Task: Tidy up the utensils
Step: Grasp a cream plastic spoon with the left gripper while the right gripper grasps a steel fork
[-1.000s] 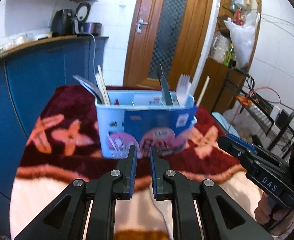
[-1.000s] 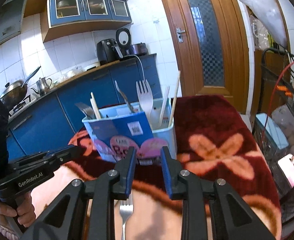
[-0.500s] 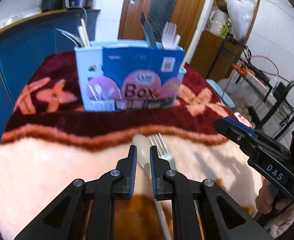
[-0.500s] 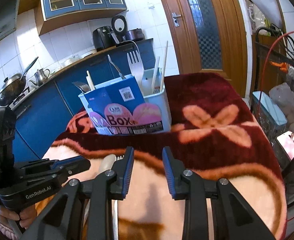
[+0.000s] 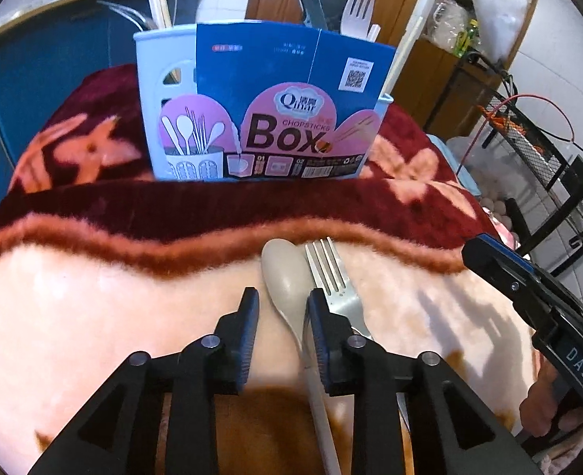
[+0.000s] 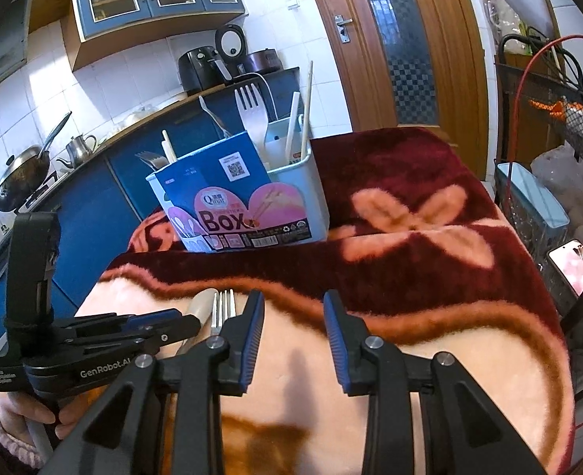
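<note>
A light-blue utensil box (image 5: pixel 267 111) with a blue-and-pink "Box" label stands on the blanket, holding forks, chopsticks and a dark utensil; it also shows in the right wrist view (image 6: pixel 244 202). A beige spoon (image 5: pixel 287 289) and a metal fork (image 5: pixel 337 289) lie side by side on the blanket, also seen in the right wrist view as spoon (image 6: pixel 201 304) and fork (image 6: pixel 222 310). My left gripper (image 5: pixel 281 312) is open, low over the spoon, its right finger between spoon and fork. My right gripper (image 6: pixel 293 316) is open and empty, right of the fork.
A maroon and peach flowered blanket (image 5: pixel 93 316) covers the table. Blue kitchen cabinets (image 6: pixel 85 206) stand left, a wooden door (image 6: pixel 390 39) behind. A wire rack (image 6: pixel 549 126), a blue tub (image 6: pixel 529 202) and a phone (image 6: pixel 576 265) are beyond the table's right edge.
Both grippers have dropped toward the blanket and pulled back from the box. Both have opened wider. The left now straddles the spoon.
</note>
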